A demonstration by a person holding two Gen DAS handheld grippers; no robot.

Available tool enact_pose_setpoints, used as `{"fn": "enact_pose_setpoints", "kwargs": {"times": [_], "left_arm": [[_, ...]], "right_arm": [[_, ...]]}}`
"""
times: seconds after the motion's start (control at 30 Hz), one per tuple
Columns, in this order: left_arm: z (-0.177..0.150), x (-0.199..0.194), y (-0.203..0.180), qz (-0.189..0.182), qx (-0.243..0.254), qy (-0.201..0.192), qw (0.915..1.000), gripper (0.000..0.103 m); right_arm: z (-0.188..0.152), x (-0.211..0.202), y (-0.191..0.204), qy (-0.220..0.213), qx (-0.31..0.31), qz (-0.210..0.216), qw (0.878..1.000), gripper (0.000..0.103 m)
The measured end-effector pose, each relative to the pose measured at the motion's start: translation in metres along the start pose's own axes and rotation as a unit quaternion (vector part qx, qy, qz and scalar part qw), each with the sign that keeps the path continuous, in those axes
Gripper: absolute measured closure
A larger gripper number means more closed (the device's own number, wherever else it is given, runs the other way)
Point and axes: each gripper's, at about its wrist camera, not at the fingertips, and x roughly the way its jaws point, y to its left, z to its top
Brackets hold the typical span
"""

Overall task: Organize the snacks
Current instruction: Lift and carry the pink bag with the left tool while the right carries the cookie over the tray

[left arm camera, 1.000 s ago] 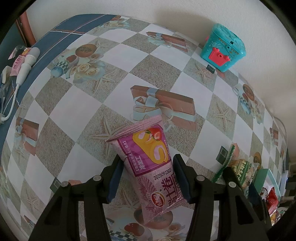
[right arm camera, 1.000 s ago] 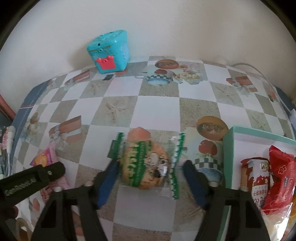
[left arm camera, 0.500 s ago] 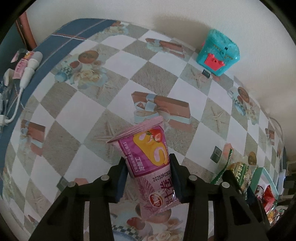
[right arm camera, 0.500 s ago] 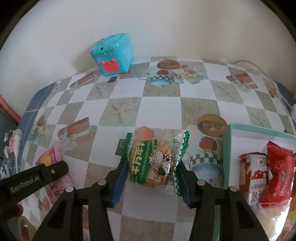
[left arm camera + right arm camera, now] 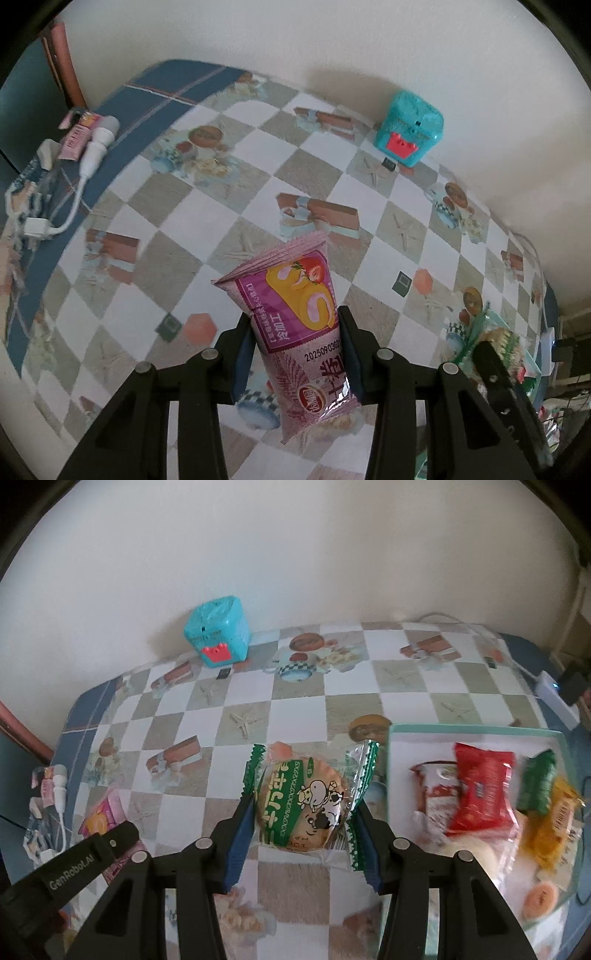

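Note:
My left gripper point(image 5: 295, 332) is shut on a pink cake-roll snack pack point(image 5: 295, 317) and holds it above the checkered table. My right gripper point(image 5: 304, 816) is shut on a green-edged clear cracker pack point(image 5: 306, 805), lifted off the table just left of a teal-rimmed tray point(image 5: 472, 731). The tray holds several snack packs, among them a red pack point(image 5: 480, 790). The left gripper's body point(image 5: 74, 860) and the pink pack point(image 5: 107, 812) show at the lower left of the right wrist view. The cracker pack point(image 5: 495, 336) shows at the right edge of the left wrist view.
A teal toy box point(image 5: 408, 129) with a red front stands near the wall; it also shows in the right wrist view point(image 5: 218, 637). A white cable and plug point(image 5: 92, 147) lie on the blue cloth border at the left. A white power adapter point(image 5: 554, 698) lies at the far right.
Both grippers closed on their packs and lifted them off the table. The right gripper moved toward the tray, which now shows more of its contents.

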Motion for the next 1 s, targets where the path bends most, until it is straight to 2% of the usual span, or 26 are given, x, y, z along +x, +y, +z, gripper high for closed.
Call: {"fn": "enact_pose_setpoints", "kwargs": {"times": [0.23,0.43,0.8,1.0], "left_arm": [[-0.010,-0.033,0.004,0.000,0.003,-0.028,0.9996,0.059],[-0.026,-0.054,0.004,-0.006,0.013,-0.043,0.9990,0.059],[-0.062,-0.078,-0.026,-0.013,0.063,-0.065,0.9958,0.059],[-0.078,-0.077,-0.052,-0.030,0.096,-0.053,0.9935,0.059]], "right_arm": [[-0.008,-0.045,-0.010,-0.027,0.014,-0.003,1.000,0.049],[-0.029,-0.076,-0.025,-0.044,0.018,-0.003,0.999,0.049],[-0.061,-0.098,-0.067,-0.044,0.048,-0.014,0.998,0.049],[-0.064,-0.096,-0.108,-0.033,0.097,-0.028,0.994,0.049]]}}
